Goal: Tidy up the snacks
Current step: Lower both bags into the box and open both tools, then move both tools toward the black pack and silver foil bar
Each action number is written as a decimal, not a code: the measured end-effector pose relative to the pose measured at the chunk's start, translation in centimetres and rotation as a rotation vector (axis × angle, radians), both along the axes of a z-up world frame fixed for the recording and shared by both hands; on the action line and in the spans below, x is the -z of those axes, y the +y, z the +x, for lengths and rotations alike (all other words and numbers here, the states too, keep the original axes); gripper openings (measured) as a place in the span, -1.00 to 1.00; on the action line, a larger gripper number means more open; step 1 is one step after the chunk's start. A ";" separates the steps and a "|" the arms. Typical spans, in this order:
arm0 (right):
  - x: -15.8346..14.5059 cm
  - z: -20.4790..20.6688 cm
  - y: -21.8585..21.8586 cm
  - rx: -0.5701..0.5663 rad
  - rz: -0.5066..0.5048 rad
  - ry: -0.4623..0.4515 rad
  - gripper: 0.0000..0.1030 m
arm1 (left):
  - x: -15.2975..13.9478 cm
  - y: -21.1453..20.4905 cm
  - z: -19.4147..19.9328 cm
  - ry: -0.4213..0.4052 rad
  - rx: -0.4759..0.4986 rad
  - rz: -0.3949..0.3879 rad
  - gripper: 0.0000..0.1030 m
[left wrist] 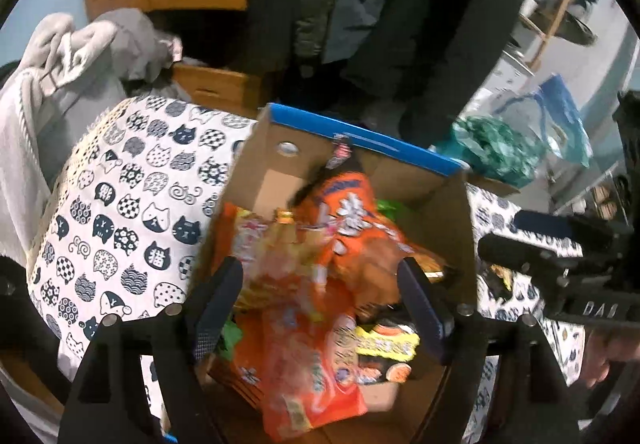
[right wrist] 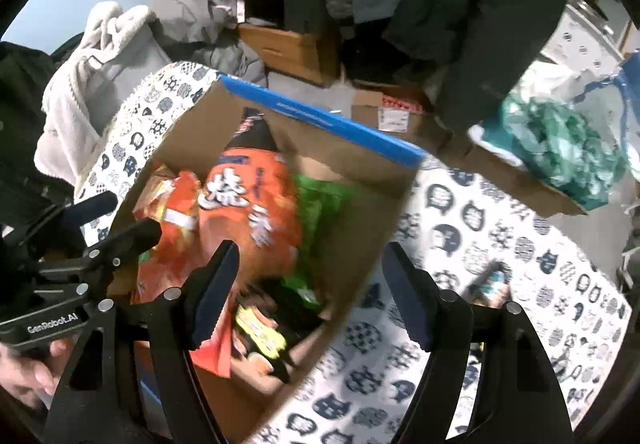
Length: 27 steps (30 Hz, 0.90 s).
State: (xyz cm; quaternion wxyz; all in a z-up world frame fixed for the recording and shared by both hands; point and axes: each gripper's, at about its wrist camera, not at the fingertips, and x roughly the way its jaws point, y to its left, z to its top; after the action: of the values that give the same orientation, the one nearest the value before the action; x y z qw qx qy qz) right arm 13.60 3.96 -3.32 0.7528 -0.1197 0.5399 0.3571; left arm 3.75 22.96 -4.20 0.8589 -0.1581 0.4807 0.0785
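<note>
Matt brown cardboard box (right wrist: 372, 180) holds glossy plastic snack bags (right wrist: 248, 212); printed cotton-like cloth (left wrist: 120, 196) covers the counter; fluffy grey fabric (left wrist: 60, 56) at ten o'clock.

snack bags (right wrist: 248, 212) piled in cardboard box (right wrist: 360, 180); box on patterned cloth (right wrist: 480, 228); small can (right wrist: 494, 282) right of box.

Left claw (left wrist: 320, 308): black angular frame, silver round screws, dark blue ridged pads (left wrist: 218, 304). Right claw (right wrist: 312, 296) is built alike. "GenRobot.AI" in white letters marks a black bar; the other bar's print is blurred, perhaps "DAS".
</note>
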 end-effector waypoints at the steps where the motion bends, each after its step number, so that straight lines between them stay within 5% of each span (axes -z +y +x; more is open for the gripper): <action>1: -0.3 -0.1 -0.7 0.004 -0.002 -0.005 0.45 | -0.2 -0.5 -0.1 -0.005 0.012 -0.001 0.57; 12: -1.3 -1.5 -8.8 0.041 -0.047 -0.023 0.45 | -1.1 -6.3 -0.6 -0.008 0.154 0.052 0.59; 27: 1.8 -1.3 -21.4 0.213 -0.088 0.032 0.45 | -0.2 -14.2 -0.2 0.035 0.335 0.146 0.59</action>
State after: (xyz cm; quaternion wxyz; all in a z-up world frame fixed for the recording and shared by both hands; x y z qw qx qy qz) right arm 12.27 -17.47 -5.14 0.7719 -0.0888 0.5765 0.2530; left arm 3.53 8.72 -4.00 0.8606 -0.0117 0.5083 -0.0285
